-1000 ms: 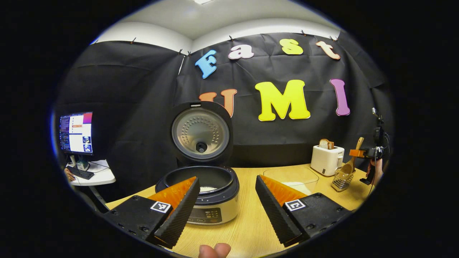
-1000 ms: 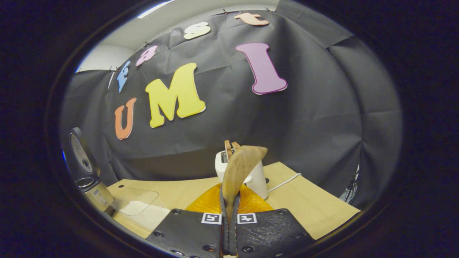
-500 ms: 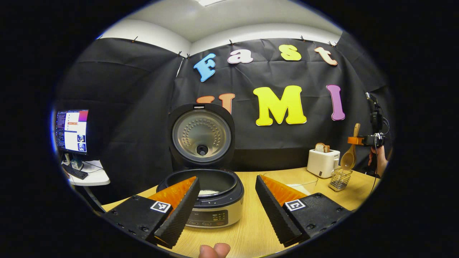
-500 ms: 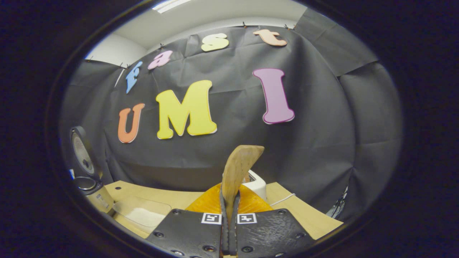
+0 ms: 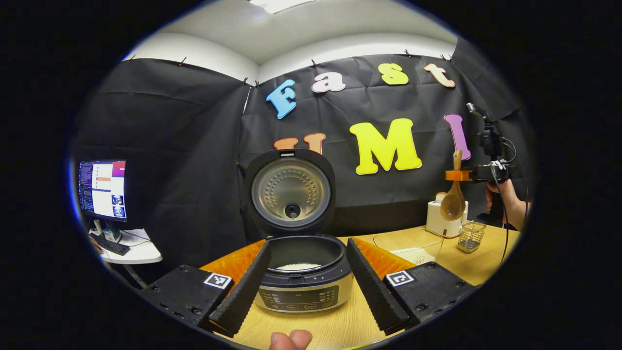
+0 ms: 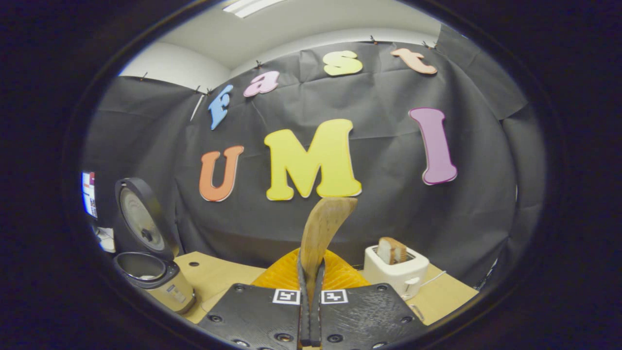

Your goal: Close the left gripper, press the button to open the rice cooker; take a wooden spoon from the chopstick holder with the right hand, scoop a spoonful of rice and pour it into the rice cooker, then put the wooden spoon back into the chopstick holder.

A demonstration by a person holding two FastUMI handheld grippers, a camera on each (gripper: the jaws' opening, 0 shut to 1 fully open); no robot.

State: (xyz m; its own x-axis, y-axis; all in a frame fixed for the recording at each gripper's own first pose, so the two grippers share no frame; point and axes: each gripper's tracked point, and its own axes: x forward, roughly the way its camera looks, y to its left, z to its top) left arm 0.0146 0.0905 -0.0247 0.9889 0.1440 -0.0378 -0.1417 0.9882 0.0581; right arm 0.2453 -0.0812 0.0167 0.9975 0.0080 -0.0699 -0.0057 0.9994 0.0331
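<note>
Left gripper view: left gripper low over wooden table, jaws released, wide apart, nothing between pads. Rice cooker straight ahead betw. the two fingers, on table, lid up and standing upright behind pot; white rice at bottom of inner pot. Control panel facing camera, buttons too small to tell. Clear container w/ rice on table, just right of cooker. Farther right, near back of table: white toaster, then wire chopstick holder beside it. Right gripper up in air above toaster/holder, held by a hand, clenched on wooden spoon handle; spoon hanging bowl down, well clear of holder, bowl in front of toaster top. Monitor and keyboard on small white desk at far left. Fingertip at bottom edge.

Right gripper view: right gripper jaws clamped tight on wooden spoon, handle end sticking up betw. fingers; spoon bowl hidden below. Toaster w/ bread slice in slot, right of ctr on table. Rice cooker far left, lid open, well apart from gripper. Monitor edge at far left.
</note>
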